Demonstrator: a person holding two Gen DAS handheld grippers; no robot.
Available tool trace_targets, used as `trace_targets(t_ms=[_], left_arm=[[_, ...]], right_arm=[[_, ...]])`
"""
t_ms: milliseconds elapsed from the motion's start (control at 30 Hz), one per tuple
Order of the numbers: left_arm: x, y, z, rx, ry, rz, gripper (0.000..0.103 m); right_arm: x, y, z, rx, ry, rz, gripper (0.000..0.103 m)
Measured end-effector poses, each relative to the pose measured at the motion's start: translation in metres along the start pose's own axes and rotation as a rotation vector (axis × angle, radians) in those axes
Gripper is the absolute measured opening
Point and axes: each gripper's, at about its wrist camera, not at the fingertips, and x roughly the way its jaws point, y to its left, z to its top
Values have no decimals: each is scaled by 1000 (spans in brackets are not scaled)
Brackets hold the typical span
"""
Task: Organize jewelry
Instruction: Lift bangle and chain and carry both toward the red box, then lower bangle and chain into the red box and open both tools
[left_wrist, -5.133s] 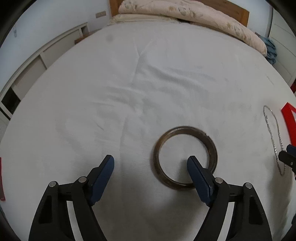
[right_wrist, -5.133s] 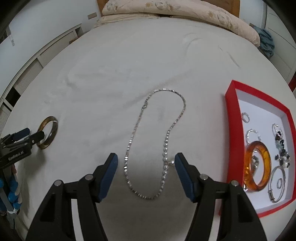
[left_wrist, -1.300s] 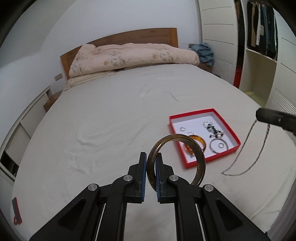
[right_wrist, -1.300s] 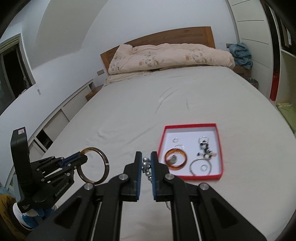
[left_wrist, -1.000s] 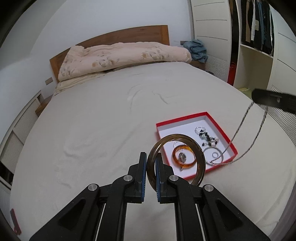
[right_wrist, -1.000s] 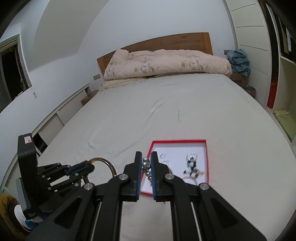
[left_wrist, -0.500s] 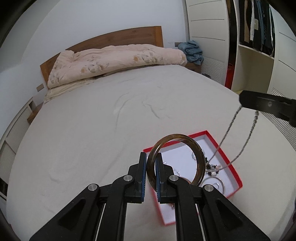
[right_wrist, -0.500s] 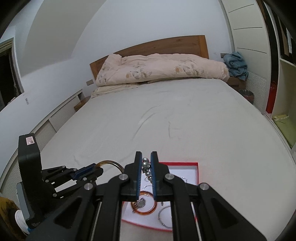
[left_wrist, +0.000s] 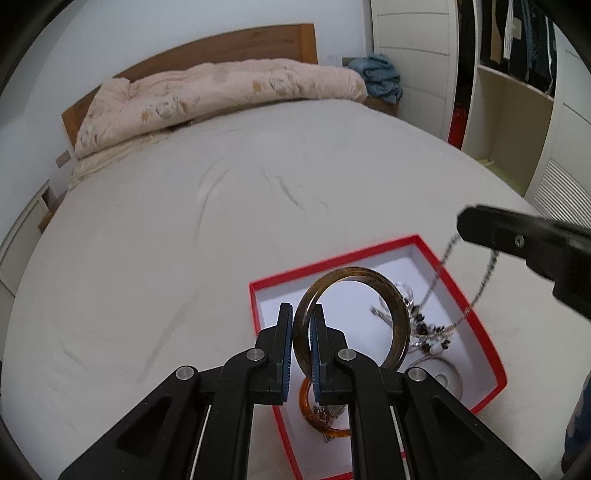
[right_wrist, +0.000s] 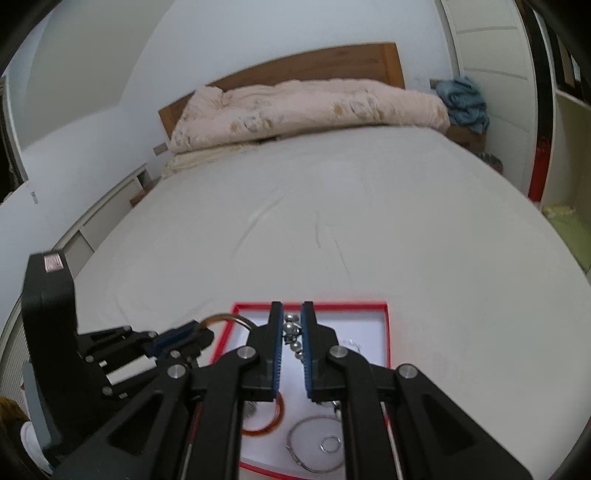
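My left gripper (left_wrist: 301, 314) is shut on a brown bangle (left_wrist: 400, 321) and holds it upright above the red jewelry box (left_wrist: 476, 325). The box holds an orange bangle (left_wrist: 304, 402), silver rings and a dark beaded piece. My right gripper (right_wrist: 292, 312) is shut on the silver bead necklace (right_wrist: 291, 334). In the left wrist view the necklace (left_wrist: 484, 277) hangs from the right gripper (left_wrist: 460, 223) as a loop, its low end over the box. In the right wrist view the left gripper (right_wrist: 205, 334) with the brown bangle (right_wrist: 221, 317) is at the box's (right_wrist: 386, 332) left edge.
The box lies on a white bed sheet (left_wrist: 166, 240). A pink quilt (left_wrist: 207, 96) is piled at the wooden headboard. A wardrobe (left_wrist: 517, 92) stands to the right, low white cabinets (right_wrist: 107, 218) to the left.
Both grippers have moved forward over the red box, each still holding its piece. The necklace's hanging loop now reaches down into the box area.
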Motion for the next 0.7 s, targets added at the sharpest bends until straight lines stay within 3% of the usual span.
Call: trace_targets(t_ms=[300,700], left_arm=[[24,-5,-19,2,69,-3,9],[45,-12,-45,4,146,-2,9]], right_arm=[[19,-25,-36,52,82,-23,9],[31,-29,-73,56,195,-47,10]])
